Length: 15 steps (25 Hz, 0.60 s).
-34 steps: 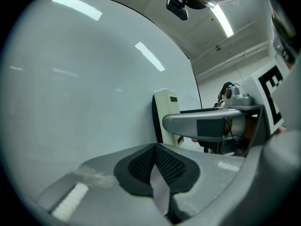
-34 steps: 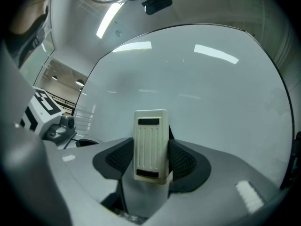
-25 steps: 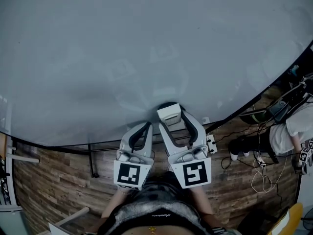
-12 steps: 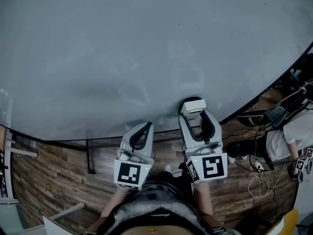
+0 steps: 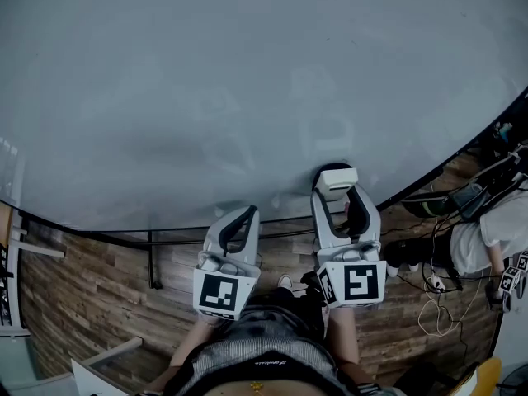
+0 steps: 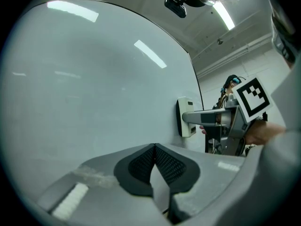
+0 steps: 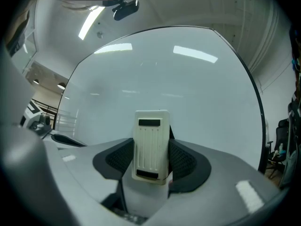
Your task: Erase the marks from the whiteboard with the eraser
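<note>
A large whiteboard (image 5: 247, 73) fills most of the head view and shows only faint reflections, no clear marks. My right gripper (image 5: 338, 190) is shut on a cream eraser (image 5: 337, 180), which it presses against the board's lower edge. The right gripper view shows the eraser (image 7: 150, 145) clamped upright between the jaws, with the whiteboard (image 7: 188, 88) behind it. From the left gripper view the same eraser (image 6: 185, 117) sits flat against the whiteboard (image 6: 94, 88). My left gripper (image 5: 240, 219) is shut on nothing, held below the board; its black pads (image 6: 141, 166) meet.
A wood-plank floor (image 5: 99, 295) lies below the board. A black frame rail (image 5: 153, 258) runs under the board's edge. At the right, cables (image 5: 437, 295) lie on the floor near a seated person's leg (image 5: 474, 238).
My right gripper has slid the eraser to the right along the board's lower edge. The left gripper has stayed where it was.
</note>
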Each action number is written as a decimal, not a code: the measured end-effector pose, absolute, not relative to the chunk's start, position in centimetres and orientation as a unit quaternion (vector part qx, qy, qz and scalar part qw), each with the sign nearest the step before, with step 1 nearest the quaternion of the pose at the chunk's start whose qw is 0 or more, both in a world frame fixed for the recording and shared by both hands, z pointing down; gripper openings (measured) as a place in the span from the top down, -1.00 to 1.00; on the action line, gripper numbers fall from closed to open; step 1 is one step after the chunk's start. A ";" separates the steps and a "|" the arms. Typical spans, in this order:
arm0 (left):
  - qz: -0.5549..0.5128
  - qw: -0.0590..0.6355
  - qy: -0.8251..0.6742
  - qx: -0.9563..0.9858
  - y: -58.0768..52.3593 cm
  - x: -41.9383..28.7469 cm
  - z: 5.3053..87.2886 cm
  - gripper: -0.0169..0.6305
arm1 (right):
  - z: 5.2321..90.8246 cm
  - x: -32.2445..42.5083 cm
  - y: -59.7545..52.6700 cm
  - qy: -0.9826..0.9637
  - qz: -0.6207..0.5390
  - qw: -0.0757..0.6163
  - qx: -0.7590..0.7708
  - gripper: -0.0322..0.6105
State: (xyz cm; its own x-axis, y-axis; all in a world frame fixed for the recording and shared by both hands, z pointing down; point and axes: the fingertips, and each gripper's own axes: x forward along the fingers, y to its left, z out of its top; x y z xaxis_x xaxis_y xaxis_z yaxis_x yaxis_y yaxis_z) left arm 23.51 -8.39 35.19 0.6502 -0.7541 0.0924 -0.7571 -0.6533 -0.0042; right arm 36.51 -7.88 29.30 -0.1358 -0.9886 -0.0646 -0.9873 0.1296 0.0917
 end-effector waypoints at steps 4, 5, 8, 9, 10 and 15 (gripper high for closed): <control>0.044 0.021 -0.414 0.909 -8.6 21.9 35.1 0.93 | 29.4 34.5 -8.2 -0.754 -0.048 0.007 0.655 0.16; 0.044 0.021 -0.414 0.909 -8.6 22.1 35.1 0.93 | 29.5 34.5 -8.2 -0.755 -0.047 0.006 0.654 0.16; 0.048 0.022 -0.413 0.909 -8.6 22.4 35.2 0.93 | 29.7 34.5 -8.2 -0.755 -0.045 0.006 0.654 0.16; 0.049 0.022 -0.412 0.910 -8.6 22.1 35.3 0.93 | 29.7 34.3 -8.2 -0.754 -0.044 0.006 0.655 0.16; 0.049 0.024 -0.411 0.910 -8.7 21.6 35.4 0.93 | 29.7 33.7 -8.3 -0.753 -0.044 0.007 0.657 0.16; 0.046 0.030 -0.402 0.914 -9.9 16.4 36.3 0.93 | 30.3 28.7 -9.4 -0.746 -0.047 0.019 0.664 0.16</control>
State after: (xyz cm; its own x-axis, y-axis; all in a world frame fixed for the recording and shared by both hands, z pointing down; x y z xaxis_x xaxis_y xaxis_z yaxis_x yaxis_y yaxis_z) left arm 16.44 -9.88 36.30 0.6732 -0.7314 0.1090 -0.7370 -0.6756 0.0183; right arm 28.69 -9.44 30.33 -0.1185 -0.9924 -0.0339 -0.9888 0.1148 0.0951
